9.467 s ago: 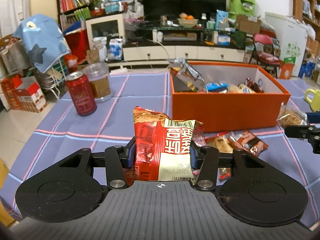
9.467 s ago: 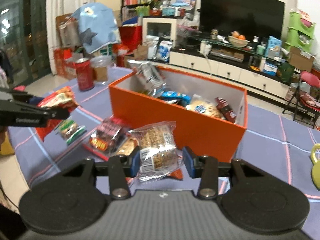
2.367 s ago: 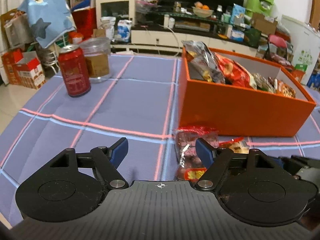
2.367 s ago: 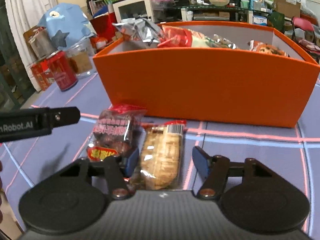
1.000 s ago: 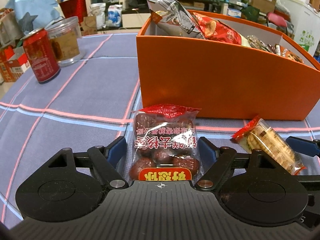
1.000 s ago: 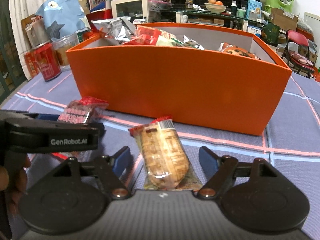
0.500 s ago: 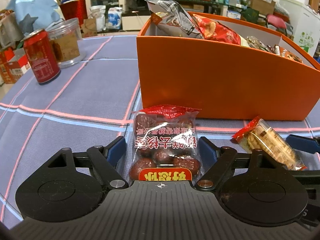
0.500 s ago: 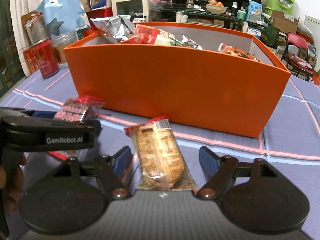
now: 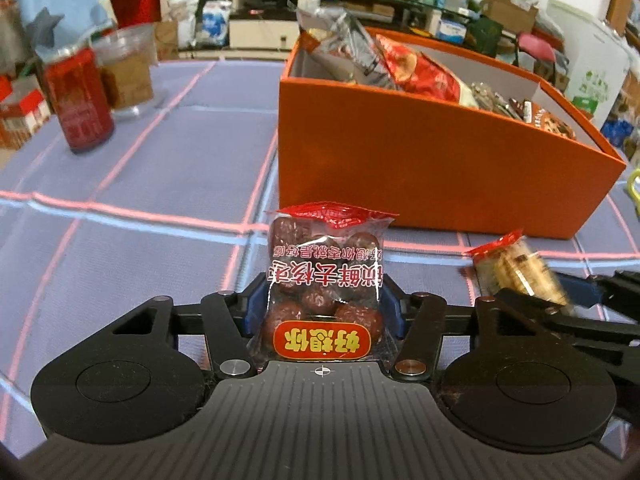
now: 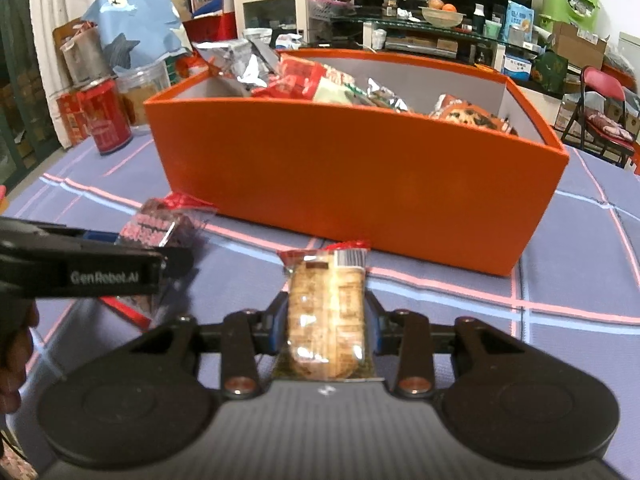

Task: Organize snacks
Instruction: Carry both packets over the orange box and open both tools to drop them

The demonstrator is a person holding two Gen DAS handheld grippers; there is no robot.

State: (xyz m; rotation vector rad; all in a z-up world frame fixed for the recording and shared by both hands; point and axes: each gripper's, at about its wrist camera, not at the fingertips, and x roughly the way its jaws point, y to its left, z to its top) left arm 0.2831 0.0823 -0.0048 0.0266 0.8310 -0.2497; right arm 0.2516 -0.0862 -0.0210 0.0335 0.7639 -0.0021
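A clear packet of red dates (image 9: 326,264) stands between the jaws of my left gripper (image 9: 324,314). The jaws are closing and their blue pads press its two sides. My right gripper (image 10: 325,330) is closing too, with its pads against a clear packet of biscuits (image 10: 326,304) that has a red end. Both packets are just in front of the orange box (image 10: 352,176) and over the purple checked tablecloth (image 9: 140,184). The box holds several snack bags. In the right wrist view the left gripper's finger (image 10: 100,268) reaches in from the left with the date packet (image 10: 160,226).
A red can (image 9: 80,104) and a clear jar (image 9: 128,76) stand at the table's far left. A yellow mug (image 9: 634,188) shows at the right edge. Past the table are a TV stand, shelves and a red folding chair (image 10: 600,112).
Both grippers' jaws have closed in from wide apart onto their packets: the left on the dates, the right on the biscuits. Neither hand has shifted much.
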